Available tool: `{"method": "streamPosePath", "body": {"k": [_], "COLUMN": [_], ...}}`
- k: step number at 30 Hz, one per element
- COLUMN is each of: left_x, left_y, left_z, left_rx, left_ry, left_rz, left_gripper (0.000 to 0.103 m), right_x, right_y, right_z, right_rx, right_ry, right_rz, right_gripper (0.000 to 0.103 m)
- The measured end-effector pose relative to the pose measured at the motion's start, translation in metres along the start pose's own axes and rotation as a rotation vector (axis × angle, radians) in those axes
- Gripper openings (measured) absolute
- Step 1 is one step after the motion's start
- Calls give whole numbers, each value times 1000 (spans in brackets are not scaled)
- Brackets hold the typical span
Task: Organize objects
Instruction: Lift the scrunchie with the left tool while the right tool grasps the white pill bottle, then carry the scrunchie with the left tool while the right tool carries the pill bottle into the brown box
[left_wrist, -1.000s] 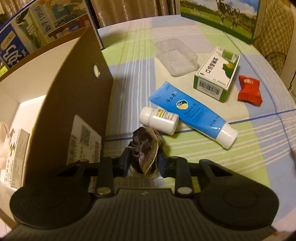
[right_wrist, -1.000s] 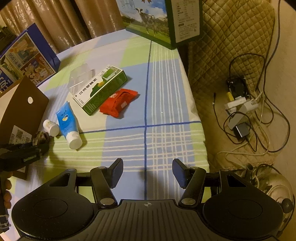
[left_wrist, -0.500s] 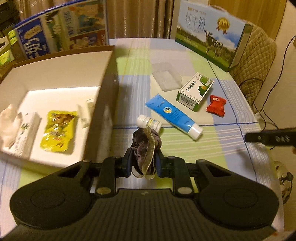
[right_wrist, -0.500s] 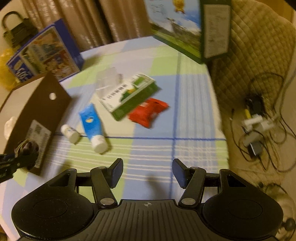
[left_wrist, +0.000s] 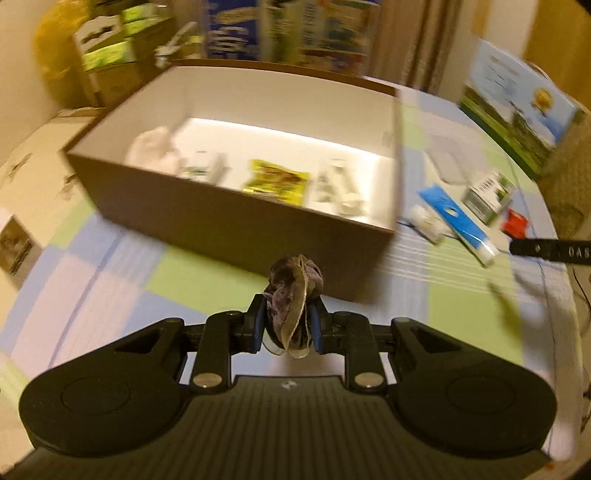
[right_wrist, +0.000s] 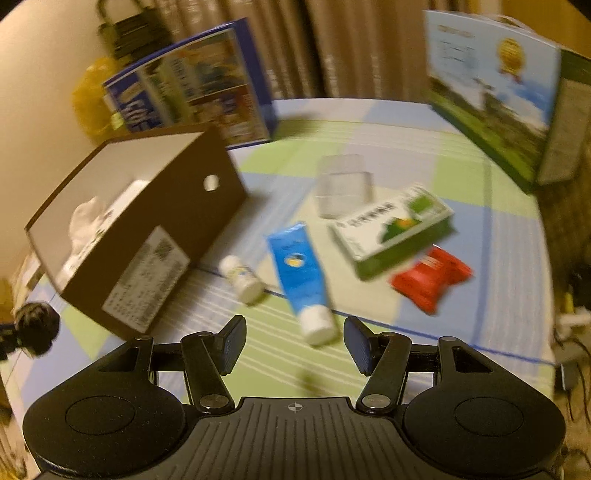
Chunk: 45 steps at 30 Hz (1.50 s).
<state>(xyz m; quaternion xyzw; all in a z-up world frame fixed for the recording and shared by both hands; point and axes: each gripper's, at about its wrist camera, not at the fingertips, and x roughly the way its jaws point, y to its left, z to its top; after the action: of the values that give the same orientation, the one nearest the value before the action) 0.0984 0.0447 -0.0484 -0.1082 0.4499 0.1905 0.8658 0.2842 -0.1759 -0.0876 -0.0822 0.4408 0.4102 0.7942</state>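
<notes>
My left gripper (left_wrist: 287, 319) is shut on a dark purple hair scrunchie (left_wrist: 291, 291) and hangs above the tablecloth in front of the brown cardboard box (left_wrist: 236, 221). The box's white inside holds a yellow packet (left_wrist: 277, 181), white cloth (left_wrist: 155, 147) and small white items. My right gripper (right_wrist: 294, 341) is open and empty, above the table just short of the blue tube (right_wrist: 301, 275). Near the tube lie a white pill bottle (right_wrist: 242, 278), a green-white carton (right_wrist: 391, 232), a red packet (right_wrist: 430, 277) and a clear plastic tray (right_wrist: 343, 184). The scrunchie (right_wrist: 37, 326) also shows at the far left of the right wrist view.
A blue printed carton (right_wrist: 195, 88) stands behind the box and a milk carton with a meadow picture (right_wrist: 495, 85) stands at the table's back right. A quilted chair (left_wrist: 569, 177) sits beyond the table's right edge. Boxes (left_wrist: 107, 55) are stacked off to the left.
My left gripper has swung left and back with the scrunchie, so the box now lies straight ahead. My right gripper has moved forward and lower towards the blue tube.
</notes>
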Motion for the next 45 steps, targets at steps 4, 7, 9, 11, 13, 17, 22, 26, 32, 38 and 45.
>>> {"method": "streamPosePath", "body": {"k": [4,7,9,11,13,17,22,26,32,38,45], "left_x": [-5,-7,-9,-9,-9,-7,-4,1,6,9,3], "left_y": [32,53,67,83,99,126,146,154,164,177,190], "left_z": [-2,0,1,3,5,8,10,12,16,27,45], "left_rx": [-64,-103,-127,-154,-182,-225,-243,-240,-224,-203,-166], "left_ry": [-15,-27,-40,-51,-58,-62,-53,-36,-30,-40,-70], "left_rz": [70,121,156,191,224,271,289,283,261,231,182], "left_gripper": [20,20,20,20,20,20,20,20,20,20,20], "right_x": [16,30,40,51,62,82,103,118,127,114,66], "right_y": [16,27,33,38,40,46,55,61,62,58,64], "right_z": [7,13,16,19,23,28,29,27,18,17,27], "right_rx": [-86,-155,-194,-221,-234,-263,-307,-320,-312,-181,-34], "right_ry": [-11,-22,-23,-19,-12,6,37,62,78,62,-37], "right_rz": [31,46,50,56,57,55,30,8,-33,-47,-66], "right_gripper": [56,56,56,56,56,54,46,40,24,24,24]}}
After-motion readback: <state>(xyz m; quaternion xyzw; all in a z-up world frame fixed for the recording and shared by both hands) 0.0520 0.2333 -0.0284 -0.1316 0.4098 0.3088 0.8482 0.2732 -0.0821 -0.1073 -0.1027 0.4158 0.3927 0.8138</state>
